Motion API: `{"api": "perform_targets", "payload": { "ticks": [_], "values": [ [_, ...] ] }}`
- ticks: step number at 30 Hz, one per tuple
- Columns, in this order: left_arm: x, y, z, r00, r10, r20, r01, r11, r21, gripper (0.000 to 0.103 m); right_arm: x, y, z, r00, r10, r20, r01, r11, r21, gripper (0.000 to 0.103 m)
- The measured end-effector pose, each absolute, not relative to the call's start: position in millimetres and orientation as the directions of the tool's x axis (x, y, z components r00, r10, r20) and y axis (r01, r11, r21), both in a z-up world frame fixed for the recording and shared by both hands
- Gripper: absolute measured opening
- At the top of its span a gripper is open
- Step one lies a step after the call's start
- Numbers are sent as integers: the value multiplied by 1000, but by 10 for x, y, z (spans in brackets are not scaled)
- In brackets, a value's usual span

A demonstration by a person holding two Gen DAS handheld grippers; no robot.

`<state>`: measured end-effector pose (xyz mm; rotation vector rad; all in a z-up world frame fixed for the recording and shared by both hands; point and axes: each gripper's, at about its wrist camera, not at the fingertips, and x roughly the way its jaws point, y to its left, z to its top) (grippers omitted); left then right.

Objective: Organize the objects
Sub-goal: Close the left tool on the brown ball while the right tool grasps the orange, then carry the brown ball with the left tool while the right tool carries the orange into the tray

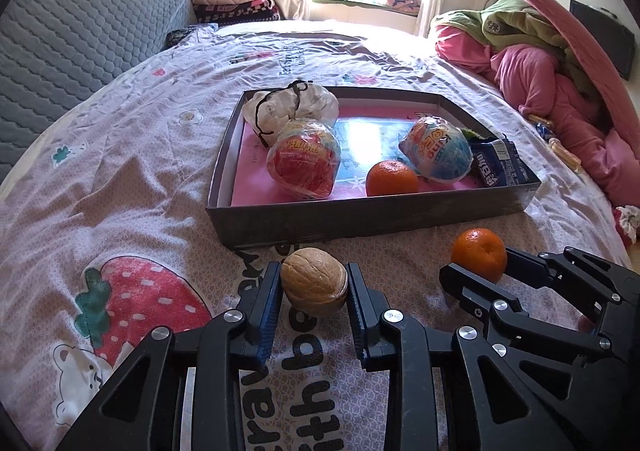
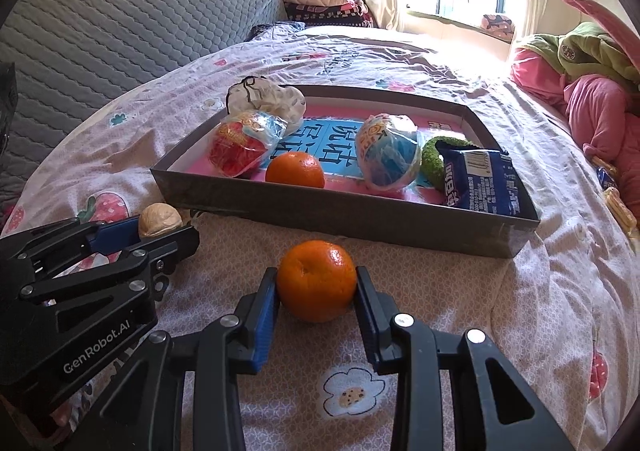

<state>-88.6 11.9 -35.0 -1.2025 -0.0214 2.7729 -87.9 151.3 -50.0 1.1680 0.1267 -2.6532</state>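
My left gripper [image 1: 314,281] is shut on a brown walnut [image 1: 313,281], low over the bedsheet just in front of the dark shallow box [image 1: 360,217]. My right gripper [image 2: 316,287] is shut on an orange mandarin [image 2: 316,280], also just in front of the box [image 2: 360,221]. The left wrist view shows the right gripper [image 1: 476,265] with its mandarin [image 1: 479,253]; the right wrist view shows the left gripper [image 2: 160,229] with the walnut [image 2: 160,219]. The box holds another mandarin [image 1: 391,178], two wrapped balls [image 1: 305,159] [image 1: 438,149], a white bag [image 1: 292,103] and a blue snack packet [image 1: 500,165].
The box lies on a bed with a pink printed sheet [image 1: 140,171]. A grey quilted headboard [image 1: 80,31] stands at the left. Pink and green bedding [image 1: 552,71] is piled at the right. A green ring [image 2: 434,161] lies in the box by the packet.
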Motion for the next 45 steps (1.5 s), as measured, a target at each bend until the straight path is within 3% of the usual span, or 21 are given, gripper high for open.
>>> {"api": "perform_targets", "payload": {
  "ticks": [45],
  "values": [
    [-682, 565, 628, -797, 80, -599, -120, -992, 28, 31, -672, 2012, 388, -791, -180, -584, 208, -978, 20, 37]
  ]
}}
